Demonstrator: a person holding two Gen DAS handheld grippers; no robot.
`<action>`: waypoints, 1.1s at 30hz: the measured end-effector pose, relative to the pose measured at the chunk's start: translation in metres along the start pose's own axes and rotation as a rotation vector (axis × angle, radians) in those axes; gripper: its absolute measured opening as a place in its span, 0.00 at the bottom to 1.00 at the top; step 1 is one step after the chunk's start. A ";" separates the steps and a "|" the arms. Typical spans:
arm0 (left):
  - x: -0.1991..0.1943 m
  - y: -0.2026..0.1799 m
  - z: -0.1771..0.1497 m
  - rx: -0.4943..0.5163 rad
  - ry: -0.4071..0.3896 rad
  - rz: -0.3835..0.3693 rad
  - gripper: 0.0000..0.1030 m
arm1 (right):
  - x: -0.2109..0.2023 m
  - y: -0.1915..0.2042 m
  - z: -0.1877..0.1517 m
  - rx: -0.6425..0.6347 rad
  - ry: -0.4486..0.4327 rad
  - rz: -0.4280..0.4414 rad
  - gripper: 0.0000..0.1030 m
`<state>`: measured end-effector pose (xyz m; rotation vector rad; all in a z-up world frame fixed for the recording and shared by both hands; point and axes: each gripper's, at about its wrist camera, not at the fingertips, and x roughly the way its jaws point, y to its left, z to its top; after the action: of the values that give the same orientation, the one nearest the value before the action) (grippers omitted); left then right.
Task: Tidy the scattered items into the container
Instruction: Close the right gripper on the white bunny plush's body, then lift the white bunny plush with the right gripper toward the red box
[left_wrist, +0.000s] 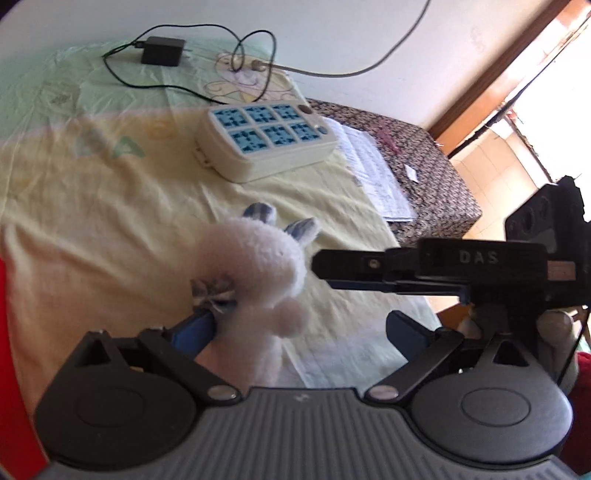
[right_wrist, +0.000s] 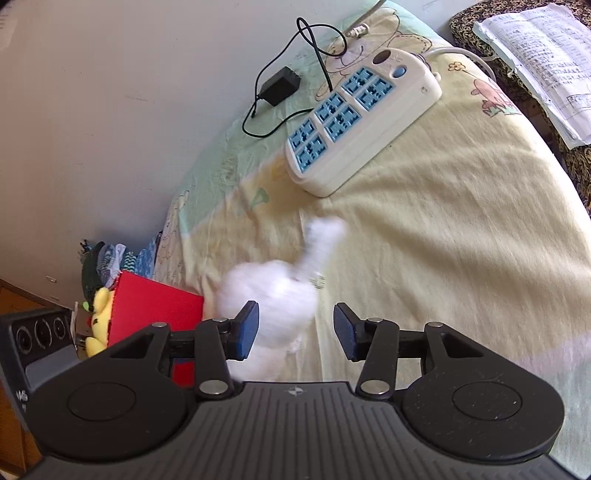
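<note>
- The left gripper (left_wrist: 299, 325) stood with its blue-padded fingers (left_wrist: 195, 328) wide apart. The white plush rabbit toy with blue-striped ears (left_wrist: 258, 266) stood between them, against the left pad; the right pad was clear of it, so no grip was shown.
- The right gripper (right_wrist: 295, 328) had its jaws about half open. The white plush rabbit toy (right_wrist: 273, 302) lay blurred between them, close to the left pad (right_wrist: 245, 330); whether that pad touched the toy could not be told.
- The toy sat on the pale yellow and green cartoon-print bed sheet (left_wrist: 92, 221), near the front edge of the bed.
- Left wrist view only: the right gripper (left_wrist: 325, 269) reached in from the right, its black fingertip just beside the rabbit's head; a gloved hand (left_wrist: 554, 332) held its body. A window (left_wrist: 546, 110) was visible at the far right.
- Right wrist view only: the red rectangular box (right_wrist: 155, 306) stood left of the toy at the bed edge, with a yellow plush toy (right_wrist: 99, 317) beside it.
- Both views: a cream multi-socket power strip with blue outlets (left_wrist: 266, 140) lay beyond the toy, a black power adapter with a looped black cable (left_wrist: 162, 51) lay near the wall, and a stack of printed papers (right_wrist: 543, 55) rested on a dark patterned surface (left_wrist: 436, 177).
</note>
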<state>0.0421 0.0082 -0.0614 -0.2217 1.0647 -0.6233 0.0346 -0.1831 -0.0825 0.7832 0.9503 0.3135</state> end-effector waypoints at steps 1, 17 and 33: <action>0.000 -0.006 -0.002 0.001 0.006 -0.033 0.96 | -0.001 -0.001 0.001 0.004 0.006 0.006 0.48; 0.007 0.005 -0.003 0.010 0.024 0.031 0.96 | -0.001 -0.010 -0.012 0.038 0.056 0.051 0.57; 0.044 0.008 -0.001 0.003 0.085 0.071 0.86 | 0.030 -0.012 -0.024 0.088 0.076 0.068 0.60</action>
<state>0.0585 -0.0103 -0.0984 -0.1559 1.1486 -0.5746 0.0306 -0.1641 -0.1175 0.8906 1.0159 0.3648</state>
